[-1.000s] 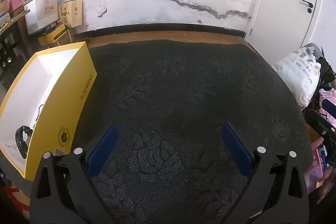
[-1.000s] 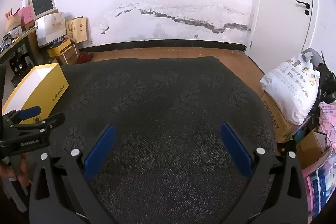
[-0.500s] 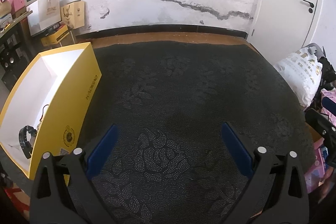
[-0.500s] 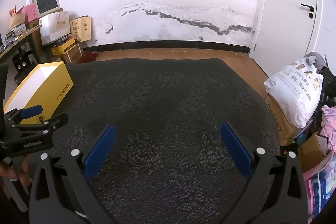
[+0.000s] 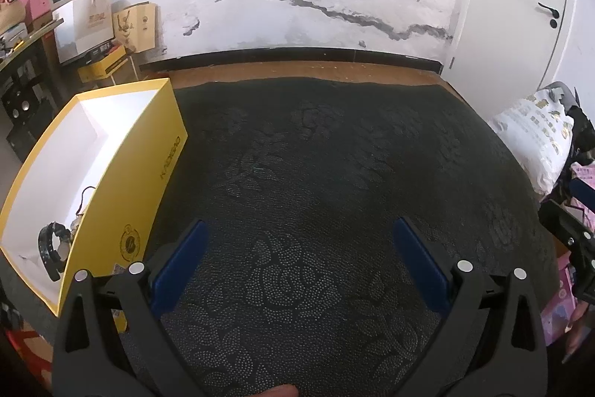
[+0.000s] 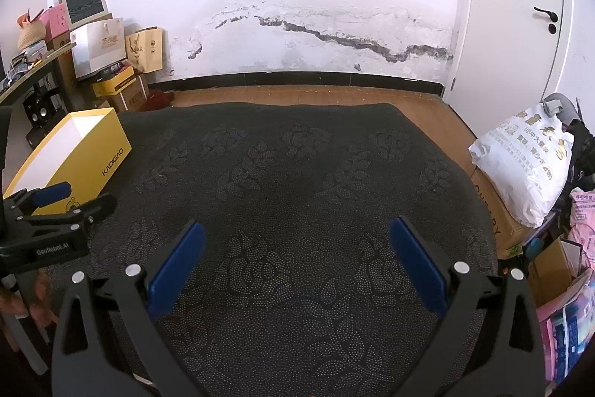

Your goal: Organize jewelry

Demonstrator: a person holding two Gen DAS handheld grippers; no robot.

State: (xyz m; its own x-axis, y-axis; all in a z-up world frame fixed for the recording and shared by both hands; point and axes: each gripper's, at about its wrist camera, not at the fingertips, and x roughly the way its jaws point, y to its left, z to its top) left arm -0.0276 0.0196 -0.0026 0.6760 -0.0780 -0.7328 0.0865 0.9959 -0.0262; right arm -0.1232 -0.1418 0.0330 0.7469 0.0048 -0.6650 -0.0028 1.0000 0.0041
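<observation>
A yellow box with a white inside stands open at the left edge of the dark patterned cloth. Inside it lie a black watch-like band and a thin dark cord. My left gripper hovers open over the cloth, just right of the box, with nothing between its blue pads. My right gripper is also open and empty above the cloth's middle. In the right wrist view the yellow box sits far left, with the left gripper in front of it.
A white sack on a cardboard carton borders the cloth on the right, with pink packets beside it. Bags and boxes crowd a shelf at the back left. A white door stands at the back right.
Both views have tilted up and pulled back a little, showing more of the wall. The yellow box now appears further right in the left wrist view. Both grippers stay open.
</observation>
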